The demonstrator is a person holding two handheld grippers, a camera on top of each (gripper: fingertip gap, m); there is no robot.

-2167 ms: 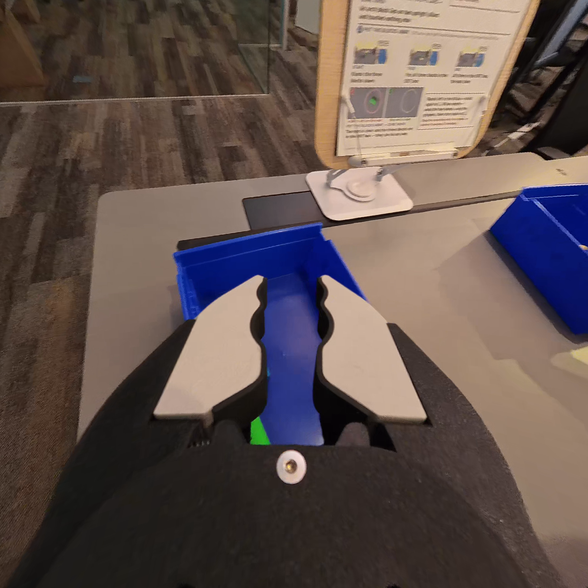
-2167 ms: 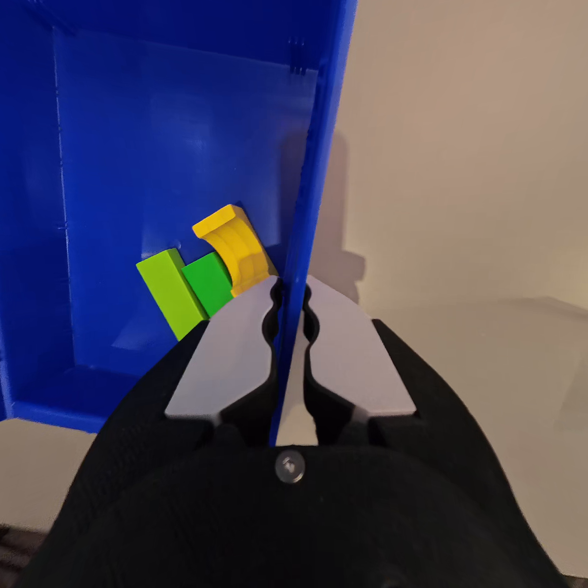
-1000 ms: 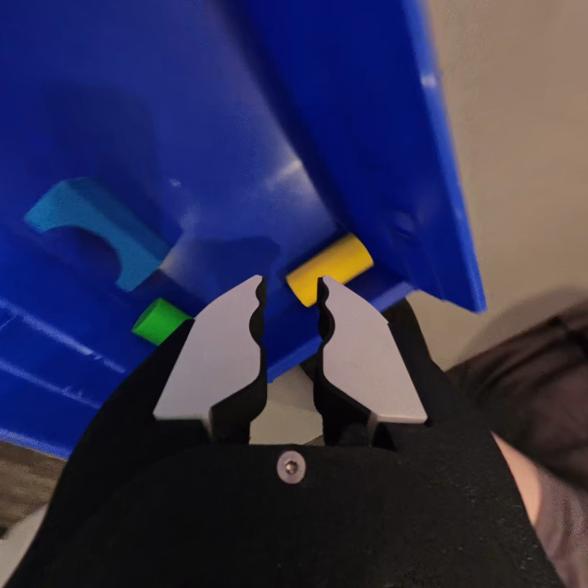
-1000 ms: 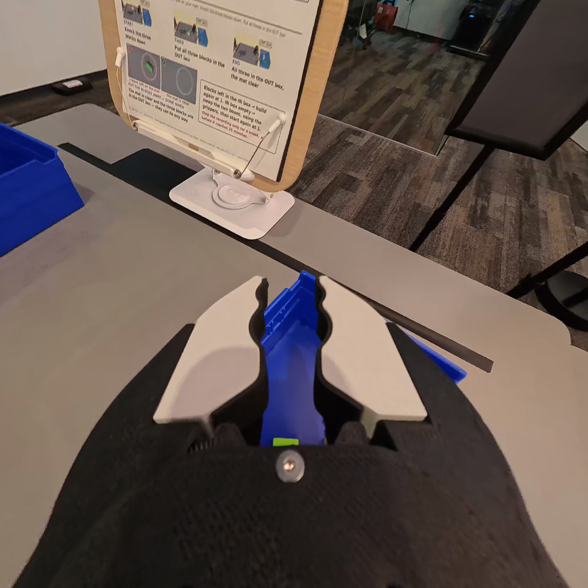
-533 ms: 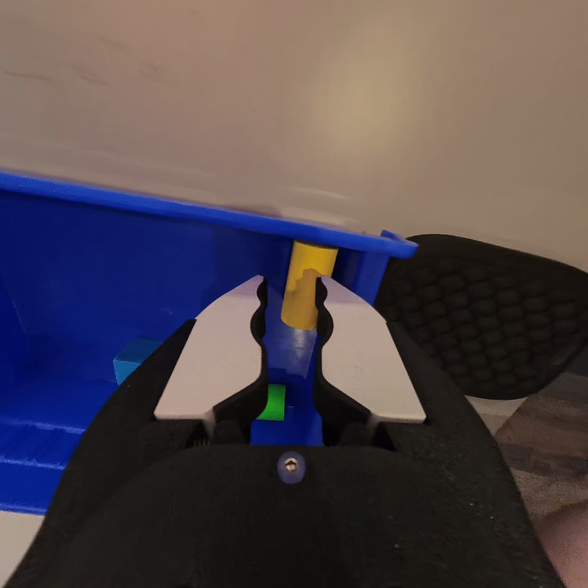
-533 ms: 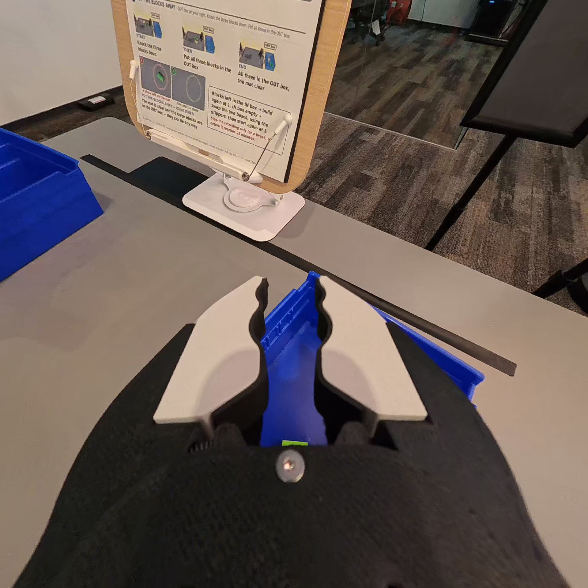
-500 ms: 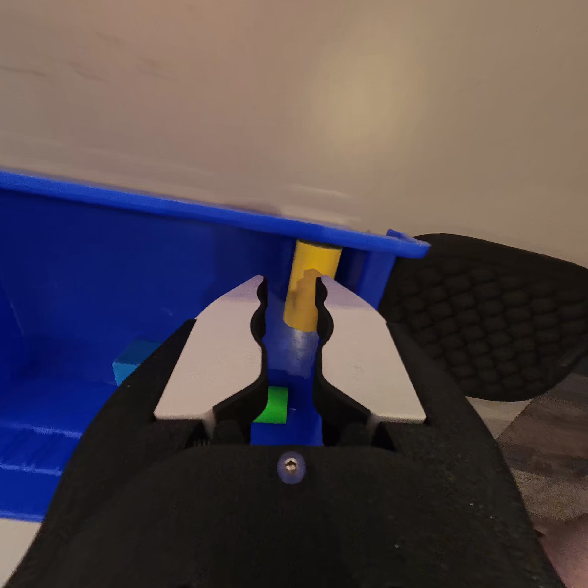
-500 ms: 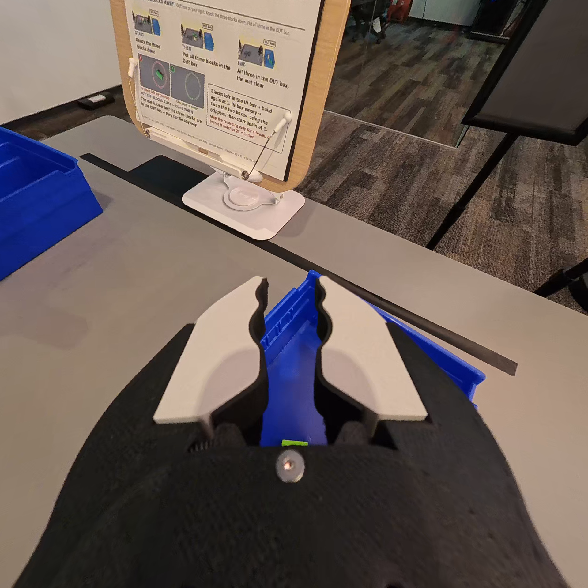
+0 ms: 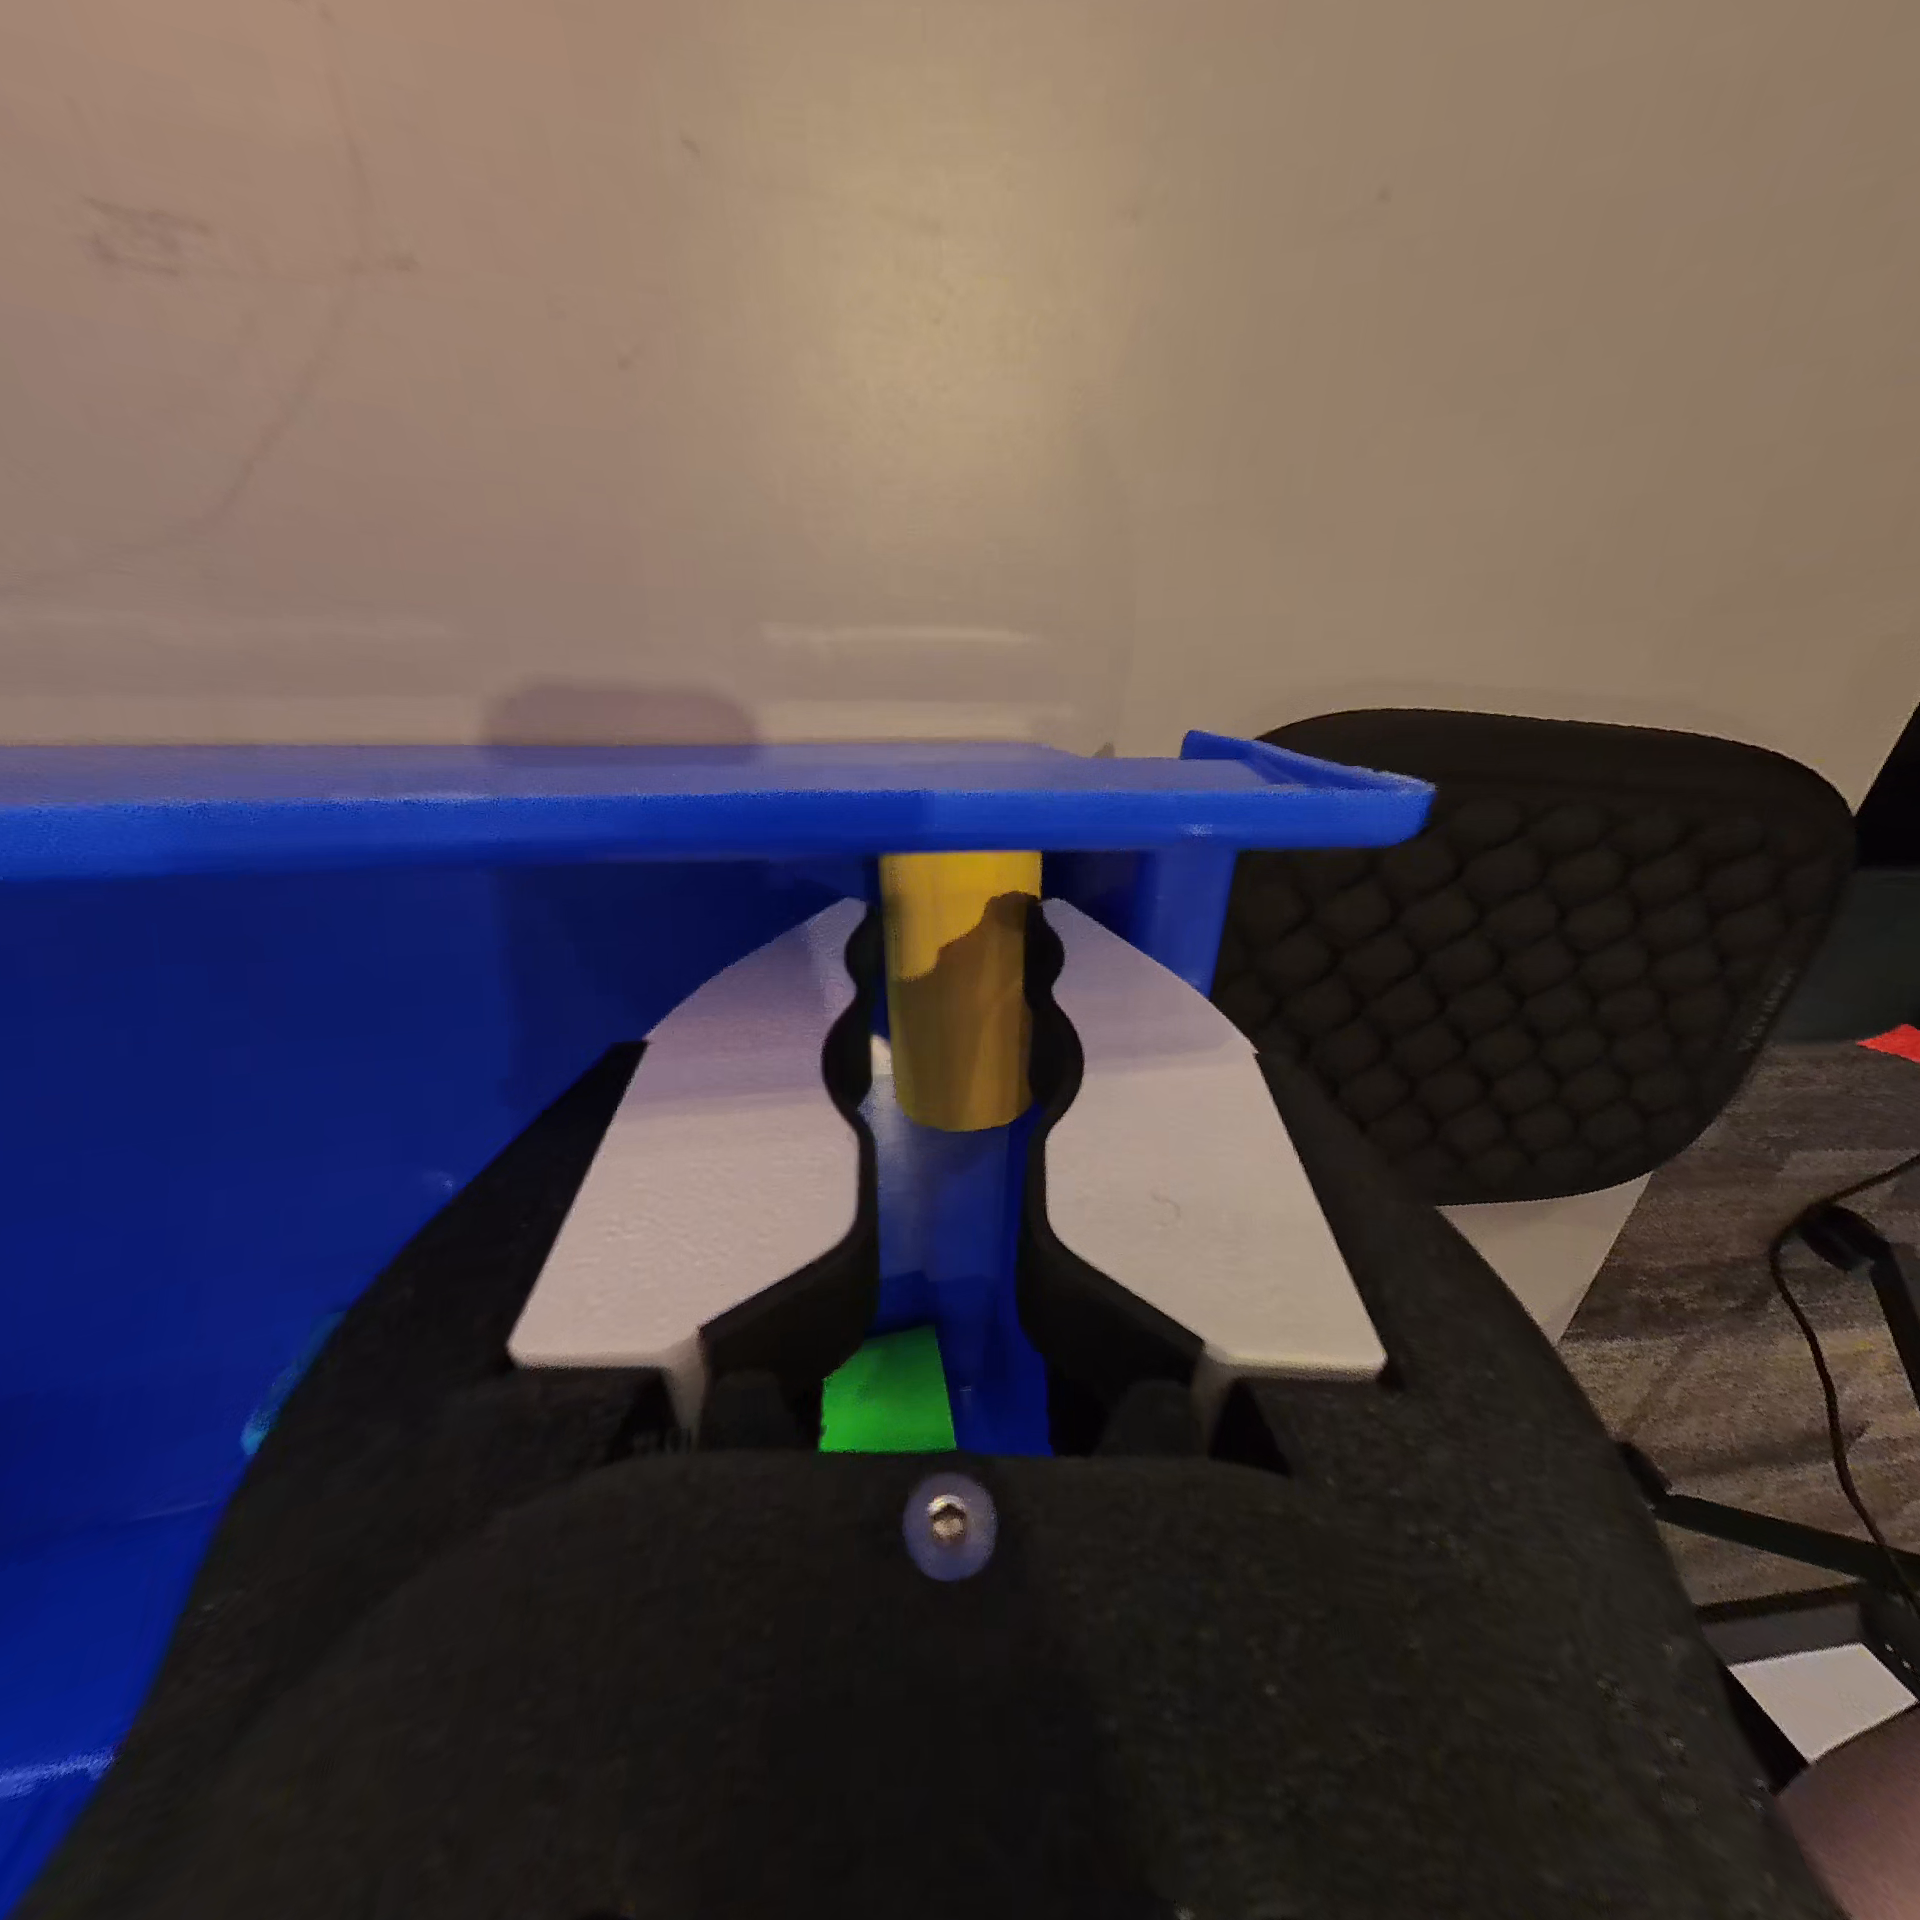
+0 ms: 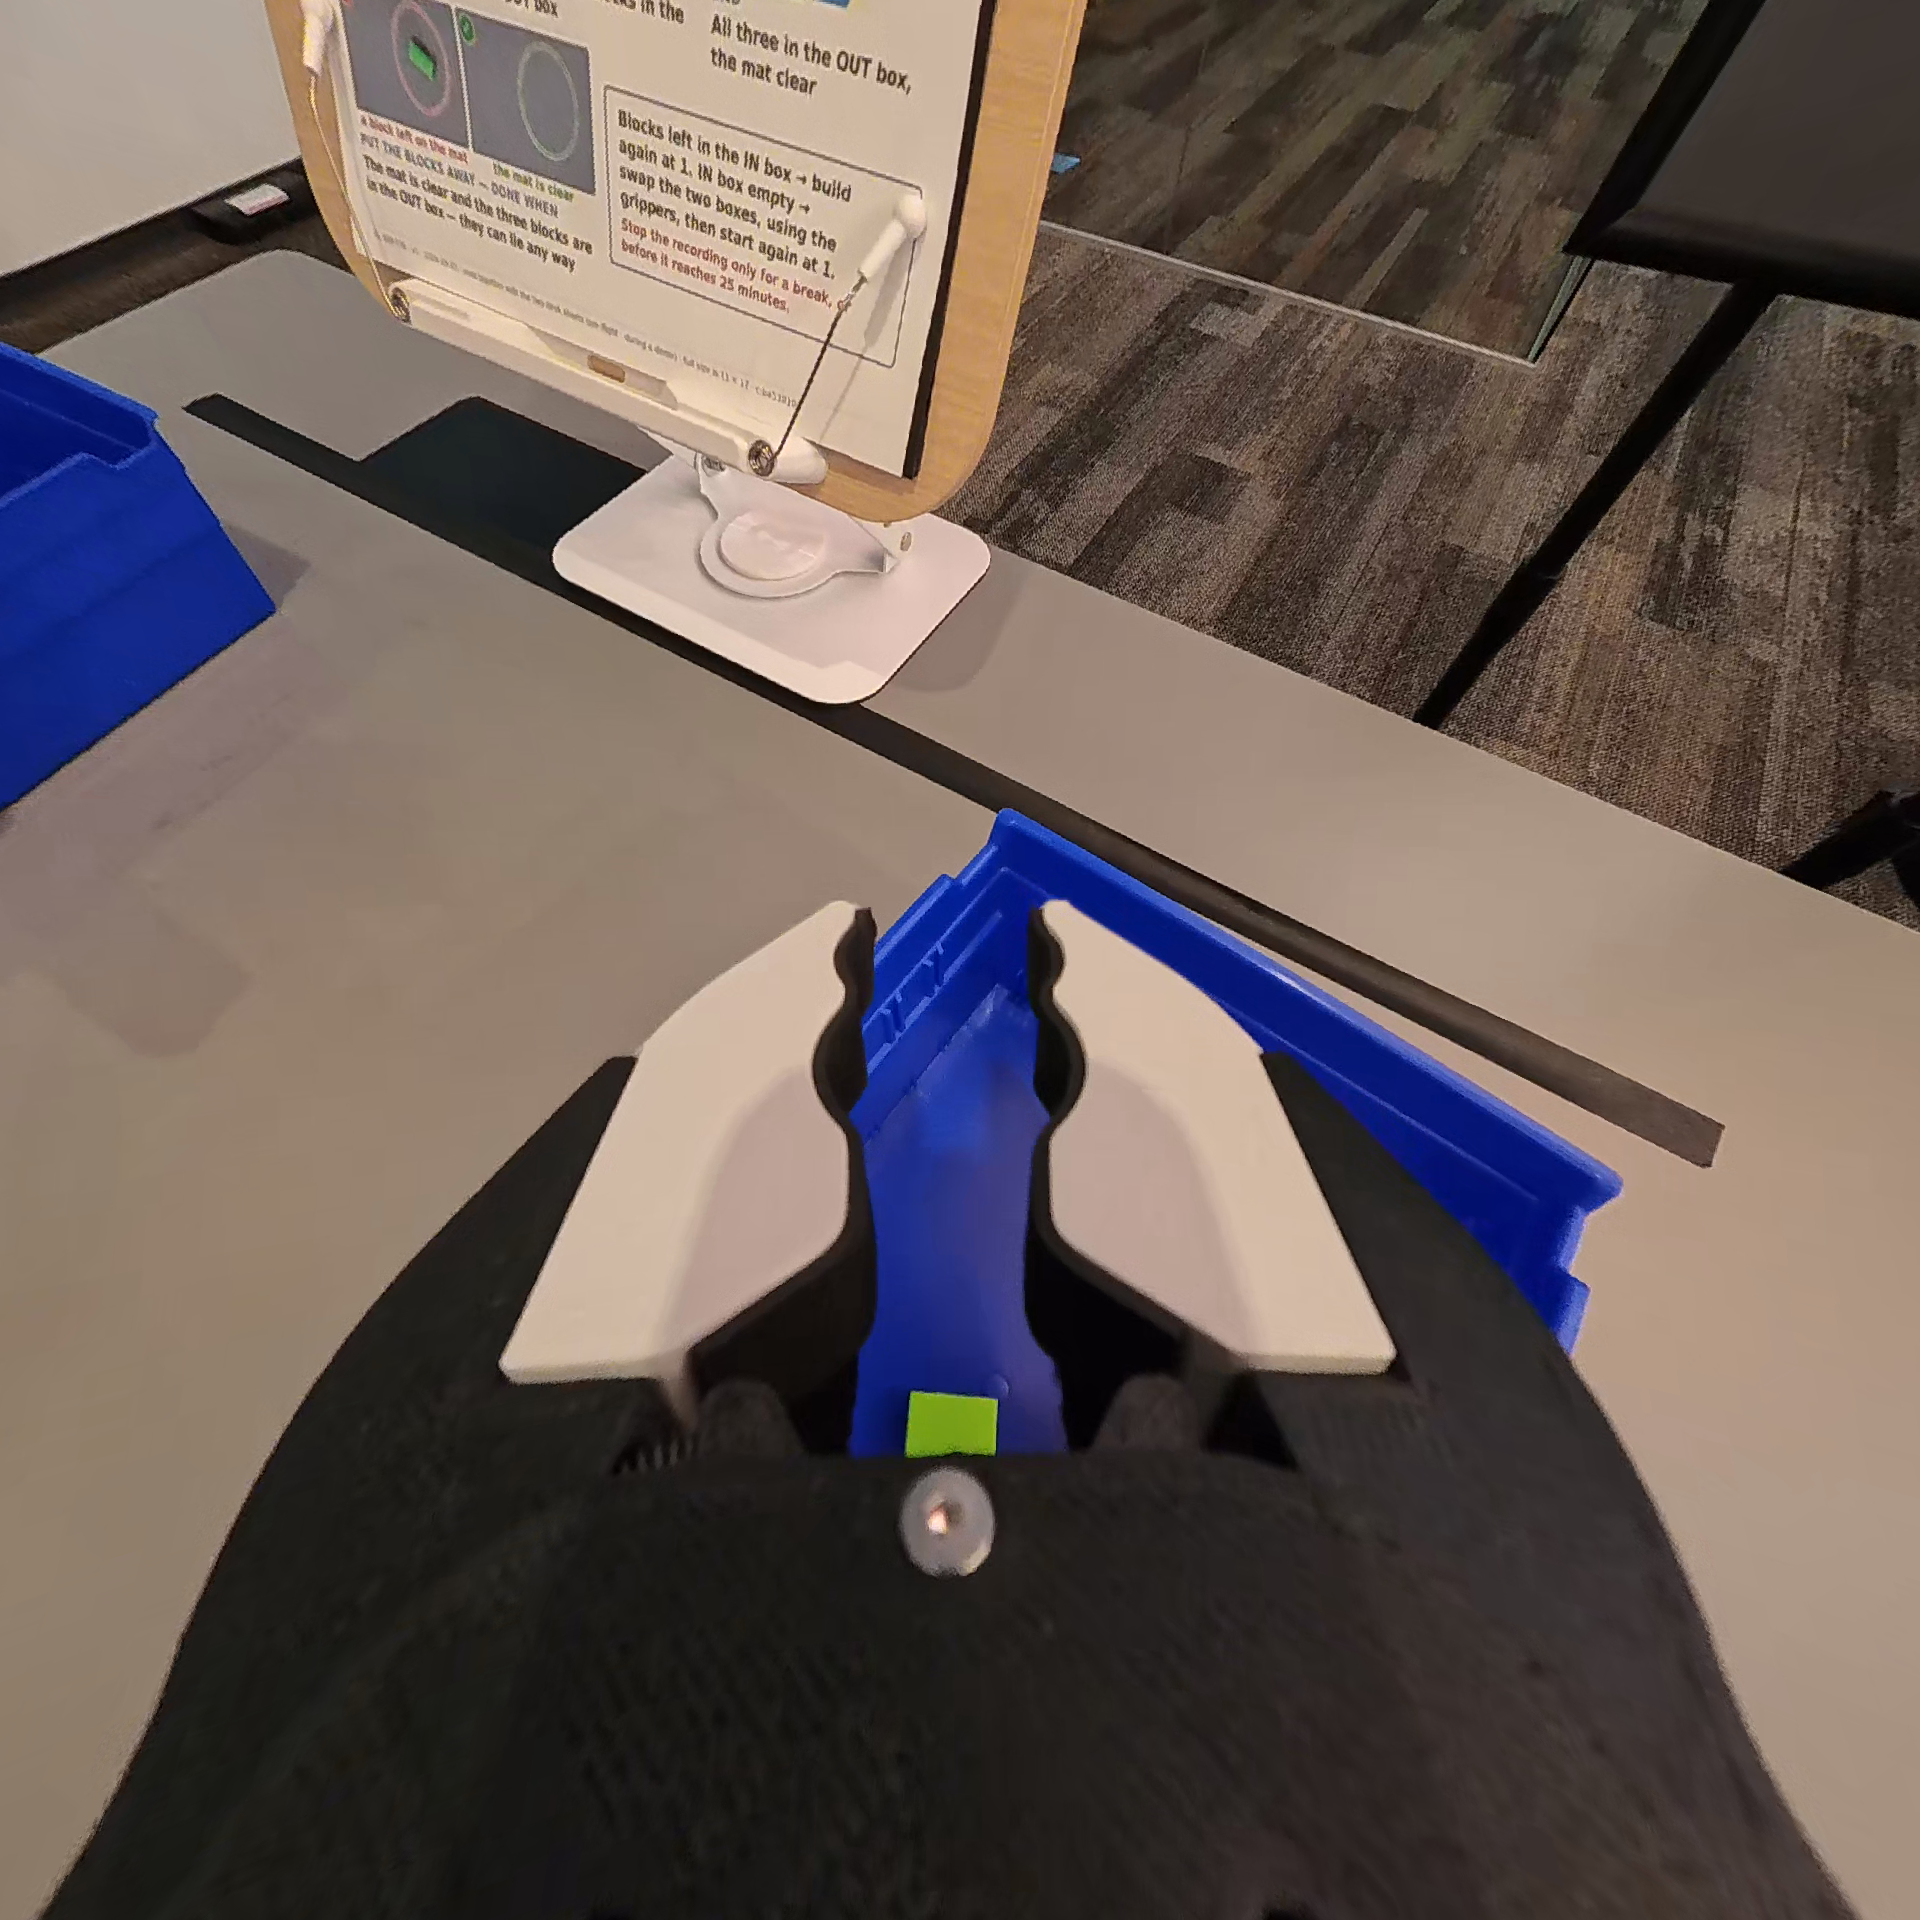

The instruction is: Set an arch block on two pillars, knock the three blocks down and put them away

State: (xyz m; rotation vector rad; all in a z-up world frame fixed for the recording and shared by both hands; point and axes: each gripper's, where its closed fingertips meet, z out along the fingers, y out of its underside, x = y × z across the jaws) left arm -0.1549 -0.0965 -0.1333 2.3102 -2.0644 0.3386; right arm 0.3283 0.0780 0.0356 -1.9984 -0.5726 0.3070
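The left gripper (image 9: 951, 997) is open inside a blue bin (image 9: 416, 1039), a yellow cylinder block (image 9: 956, 997) lying between its fingertips untouched against the bin's wall, a green block (image 9: 883, 1397) nearer its palm. The right gripper (image 10: 945, 997) is open and empty above another blue bin (image 10: 1299, 1029) at the table's (image 10: 416, 883) right edge, with a lime block (image 10: 951, 1423) showing inside. A third blue bin (image 10: 94, 582) sits at the left edge, an instruction board (image 10: 665, 208) at the far edge.

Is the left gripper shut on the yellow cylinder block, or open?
Open. The left gripper has its grey fingers on either side of the yellow cylinder block in the blue plastic bin; blue shows beside the left one.
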